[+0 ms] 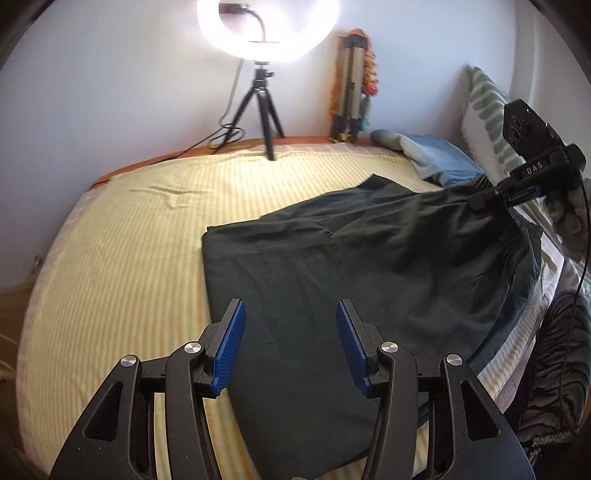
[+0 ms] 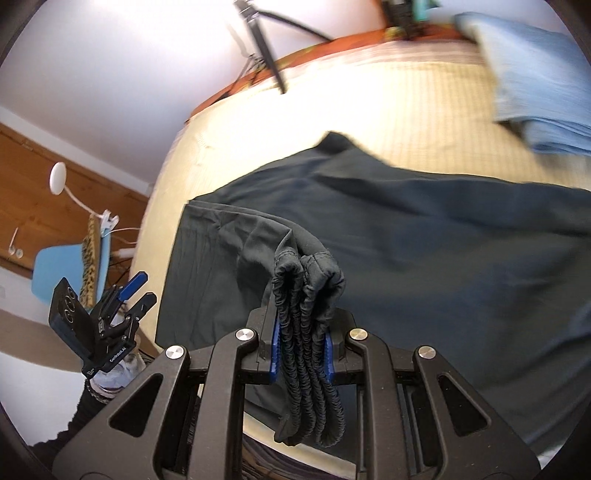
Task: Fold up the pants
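The left gripper [image 1: 290, 345] angles down over the near edge of the pants [image 1: 369, 258], its blue pads [image 1: 231, 347] spread apart with nothing pinched between them; dark cloth lies below the gap. Seen from the right wrist camera, the same left gripper [image 2: 138, 291] hangs off the bed's side edge, clear of the pants [image 2: 406, 240], fingers parted.

The right gripper [image 2: 301, 354] tilts downward and is clamped on the gathered elastic waistband [image 2: 306, 314], which bunches in folds between its pads and spills over the front of the jaws. In the left wrist view the right gripper [image 1: 491, 197] sits at the far right end of the pants, lifting the waistband off the sheet.

The pants lie spread across the yellow striped bed sheet [image 1: 129, 258], one leg laid flat towards the left of the waistband.

Beyond the pants, a ring light [image 1: 267, 26] on a small black tripod [image 1: 264, 107] stands at the far edge of the bed. To the right of it a folded tripod [image 1: 351, 85] leans against the wall. Just past the pants' waistband end rests folded light blue clothing [image 1: 439, 158], and a patterned pillow [image 1: 487, 107] stands behind that.
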Motion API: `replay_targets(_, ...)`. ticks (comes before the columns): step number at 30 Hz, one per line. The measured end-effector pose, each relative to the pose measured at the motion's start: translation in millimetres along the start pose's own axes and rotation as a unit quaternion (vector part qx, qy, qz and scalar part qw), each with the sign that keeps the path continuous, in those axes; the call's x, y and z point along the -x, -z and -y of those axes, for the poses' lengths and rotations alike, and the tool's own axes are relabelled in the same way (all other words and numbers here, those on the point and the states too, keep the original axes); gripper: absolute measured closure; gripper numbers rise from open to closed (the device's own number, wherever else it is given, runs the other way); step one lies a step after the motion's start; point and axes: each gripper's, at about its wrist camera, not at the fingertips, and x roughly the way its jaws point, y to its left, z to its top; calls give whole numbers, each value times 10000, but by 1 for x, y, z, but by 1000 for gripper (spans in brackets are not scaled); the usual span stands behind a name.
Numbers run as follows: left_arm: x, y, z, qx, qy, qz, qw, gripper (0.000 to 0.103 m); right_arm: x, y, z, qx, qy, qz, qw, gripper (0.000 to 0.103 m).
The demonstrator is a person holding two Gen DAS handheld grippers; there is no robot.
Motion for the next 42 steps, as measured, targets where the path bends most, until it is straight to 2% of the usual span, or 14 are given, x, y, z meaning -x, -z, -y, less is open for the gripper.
replay_targets(7, -16, -7, 34, -231, 253, -51, 9994, 53, 54, -1, 76, -195, 443, 105, 9988, 84)
replay_targets(16, -33, -11, 56, -367, 400, -163, 9984, 53, 97, 2, 131, -446, 934, 216, 9944, 84)
replay_targets(22, -37, -11, 66, -409, 450, -226, 9979, 53, 110, -3, 167, -566, 1216, 259, 9906, 84)
replay_targets(30, -40, -5, 73, -424, 468, -344, 9974, 53, 102, -6, 194, -485, 1470, 175, 9878, 84)
replay_targets(37, -40, 2, 71, -358, 361, -440, 9977, 53, 94, -1, 200, -311, 1842, 157, 9823, 83)
replay_targets(41, -32, 6, 62, -183, 299, -441, 9984, 53, 101, 0, 188, -151, 2058, 336, 9779, 75)
replay_targets(42, -30, 7, 58, -70, 306, -443, 9985, 53, 105, 0, 183, -80, 2200, 438, 9745, 66)
